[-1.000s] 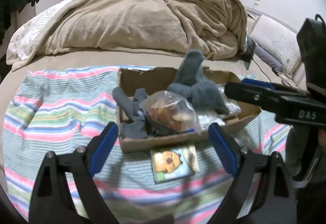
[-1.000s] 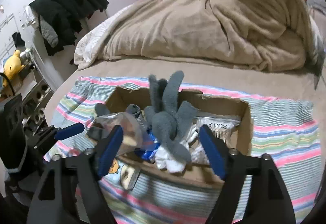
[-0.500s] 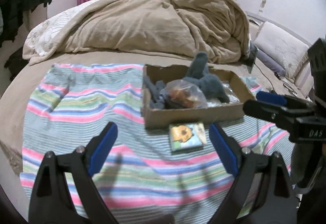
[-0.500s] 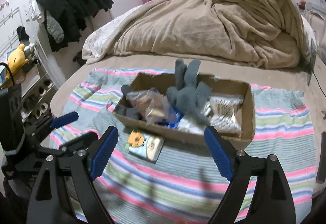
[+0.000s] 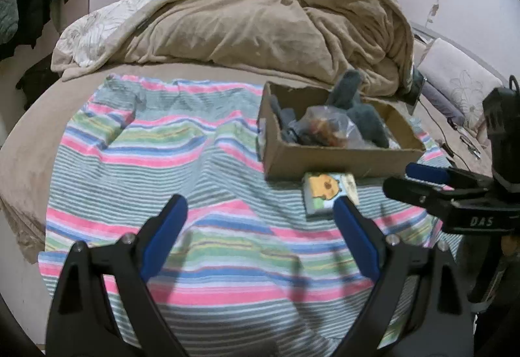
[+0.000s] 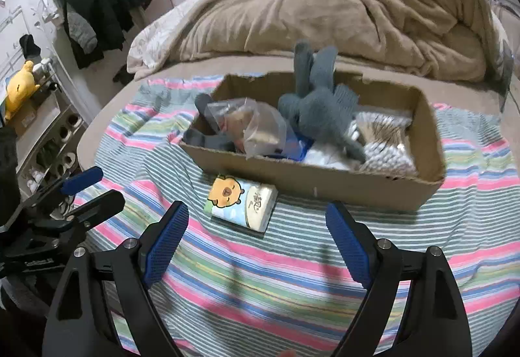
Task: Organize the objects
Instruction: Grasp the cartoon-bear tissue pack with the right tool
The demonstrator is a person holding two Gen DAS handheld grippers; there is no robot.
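Tissue pack [image 6: 241,201] on cloth, ahead of right tool [image 6: 256,220], untouched.

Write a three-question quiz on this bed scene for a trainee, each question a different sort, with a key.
1. True or false: the tissue pack lies inside the cardboard box.
2. What sticks up highest out of the box? A) grey plush toy B) plastic bag C) cotton swabs
3. Fill in: the left gripper and the right gripper both stand ____, holding nothing.

Key: 1 false, it lies on the striped blanket in front of the box; 2 A; 3 open.
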